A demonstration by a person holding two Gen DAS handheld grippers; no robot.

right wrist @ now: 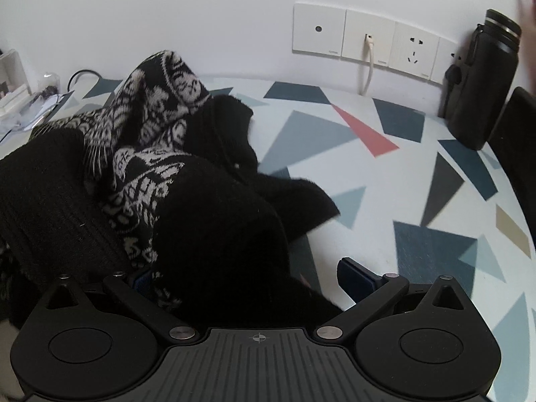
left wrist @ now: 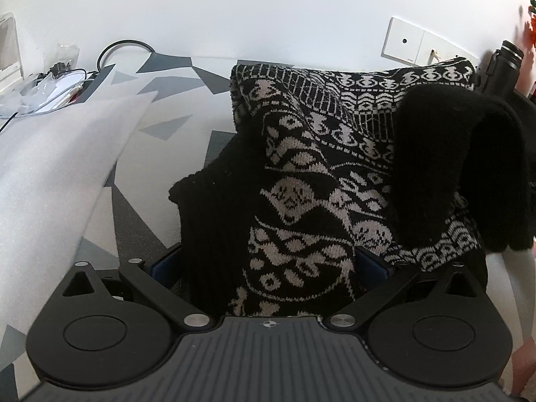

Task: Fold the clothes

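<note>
A plain white wall [right wrist: 201, 16] fills the upper frame, carrying a row of white socket plates [right wrist: 368, 37] at upper right with a white cable [right wrist: 368, 63] plugged in. Below spreads a white table covering [right wrist: 385, 174] printed with grey, blue and red triangles.

A table [right wrist: 418, 181] with a white cover printed in grey, blue and red triangles carries a bunched black-and-white patterned knit sweater [right wrist: 150, 140] on its left part. A black bottle [right wrist: 482, 80] stands far right by the wall; a pale foam sheet [left wrist: 57, 167] (slightly rumpled) lies at left.
</note>
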